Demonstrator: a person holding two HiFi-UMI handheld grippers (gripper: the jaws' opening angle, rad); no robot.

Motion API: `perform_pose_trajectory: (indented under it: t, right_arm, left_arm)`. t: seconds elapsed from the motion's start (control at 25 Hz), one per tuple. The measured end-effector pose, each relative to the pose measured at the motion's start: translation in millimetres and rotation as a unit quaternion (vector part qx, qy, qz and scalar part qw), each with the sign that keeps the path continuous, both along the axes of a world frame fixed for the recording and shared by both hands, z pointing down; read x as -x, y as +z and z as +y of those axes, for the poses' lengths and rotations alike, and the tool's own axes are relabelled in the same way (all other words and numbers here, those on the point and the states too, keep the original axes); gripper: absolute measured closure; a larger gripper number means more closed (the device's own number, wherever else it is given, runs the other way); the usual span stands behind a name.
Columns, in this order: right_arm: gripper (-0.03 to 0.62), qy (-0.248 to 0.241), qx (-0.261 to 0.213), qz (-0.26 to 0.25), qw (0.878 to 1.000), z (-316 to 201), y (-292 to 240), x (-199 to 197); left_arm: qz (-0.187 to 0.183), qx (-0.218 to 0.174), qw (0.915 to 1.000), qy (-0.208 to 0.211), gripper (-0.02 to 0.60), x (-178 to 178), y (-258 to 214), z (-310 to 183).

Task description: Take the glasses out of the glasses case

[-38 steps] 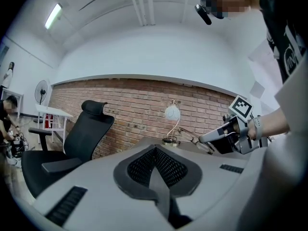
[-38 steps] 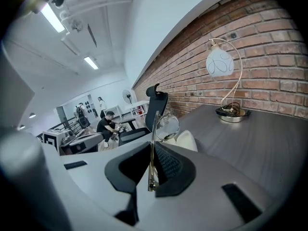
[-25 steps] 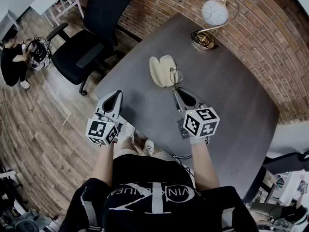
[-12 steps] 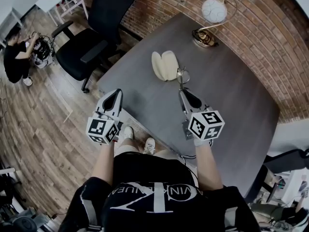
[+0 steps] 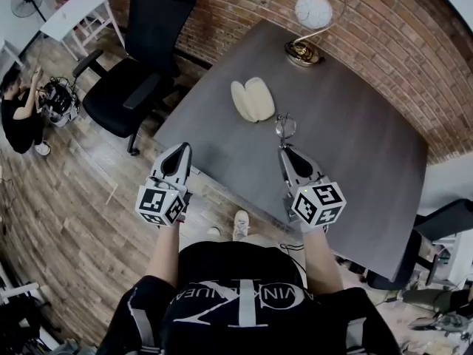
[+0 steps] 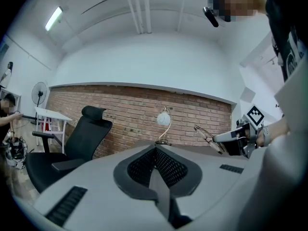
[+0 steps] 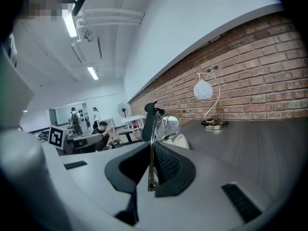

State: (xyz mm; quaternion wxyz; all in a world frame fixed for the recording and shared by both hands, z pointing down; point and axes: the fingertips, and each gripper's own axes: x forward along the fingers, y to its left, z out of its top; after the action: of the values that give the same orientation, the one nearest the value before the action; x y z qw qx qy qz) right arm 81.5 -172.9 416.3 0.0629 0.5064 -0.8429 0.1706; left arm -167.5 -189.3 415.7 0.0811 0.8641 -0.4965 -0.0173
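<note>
A cream glasses case lies open and empty on the grey table, its edge also showing in the right gripper view as the case. My right gripper is shut on the glasses, held above the table nearer than the case. In the right gripper view the glasses stick up from the shut right gripper, lens upward. My left gripper hangs shut off the table's left edge with nothing in it; the left gripper view shows the left gripper with its jaws closed.
A globe desk lamp stands at the table's far corner by the brick wall. A black office chair sits left of the table on the wooden floor. A person crouches far left.
My right gripper has drawn back toward me with the glasses, farther from the open case. The left gripper has stayed about where it was.
</note>
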Motion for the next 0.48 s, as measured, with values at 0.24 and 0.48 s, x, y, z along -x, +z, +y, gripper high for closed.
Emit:
perform_pose_trajectory:
  t: [0.24,0.48]
  right_arm:
    - [0.559,0.022,-0.004,-0.011,1.000,24.5,3.2,11.9]
    - [0.559,0.031,-0.014,-0.014,0.999,42.8,-1.4,20.3]
  left_arm:
    - [-0.005,0.003,0.9999,0.010,0.566,17.8,1.2,9.7]
    - [-0.006,-0.004,0.9998,0.016,0.566,27.6,-2.8,22.4]
